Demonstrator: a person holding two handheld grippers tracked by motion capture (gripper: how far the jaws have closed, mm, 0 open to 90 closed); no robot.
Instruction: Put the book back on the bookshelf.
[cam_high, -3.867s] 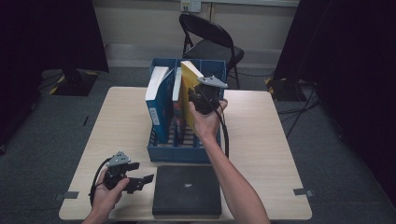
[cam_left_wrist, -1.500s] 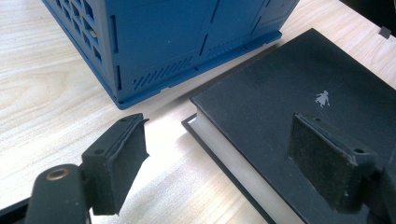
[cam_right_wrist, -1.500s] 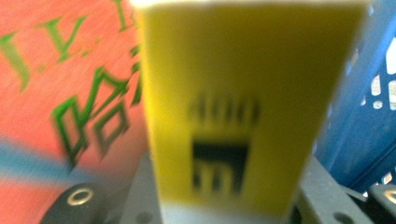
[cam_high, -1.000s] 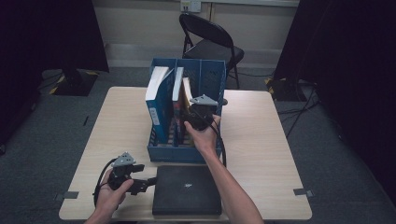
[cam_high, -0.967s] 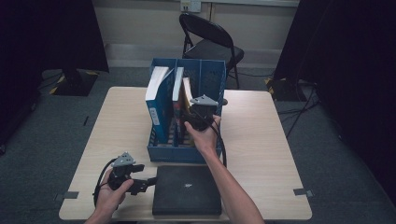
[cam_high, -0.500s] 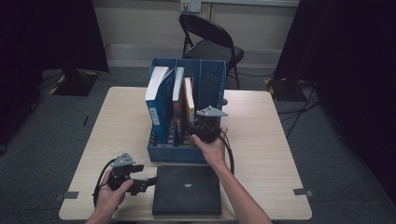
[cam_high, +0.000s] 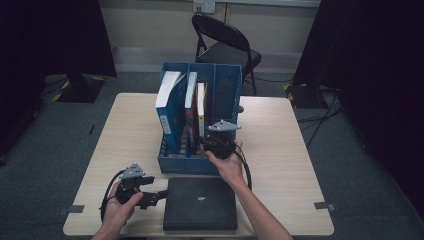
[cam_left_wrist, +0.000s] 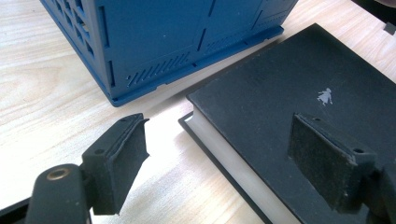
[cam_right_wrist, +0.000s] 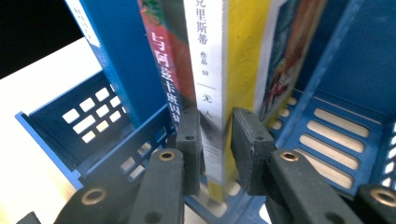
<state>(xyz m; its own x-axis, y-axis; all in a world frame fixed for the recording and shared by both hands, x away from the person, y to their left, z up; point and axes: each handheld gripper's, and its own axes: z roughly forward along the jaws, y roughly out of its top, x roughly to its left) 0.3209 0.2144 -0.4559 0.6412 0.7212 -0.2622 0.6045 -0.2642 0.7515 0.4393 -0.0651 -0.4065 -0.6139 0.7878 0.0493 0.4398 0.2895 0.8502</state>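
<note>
Yellow book (cam_right_wrist: 233, 60) with white spine bearing black characters, upright in blue file rack's (cam_high: 175, 164) middle compartment, spine outward, beside a red-spined book (cam_right_wrist: 163, 60).

Even overhead light brightens the table (cam_high: 295, 150); the surrounding room stays dim. Soft shadows lie under the blue file rack (cam_high: 220, 95). Near jaws in both gripper views blur slightly.
</note>
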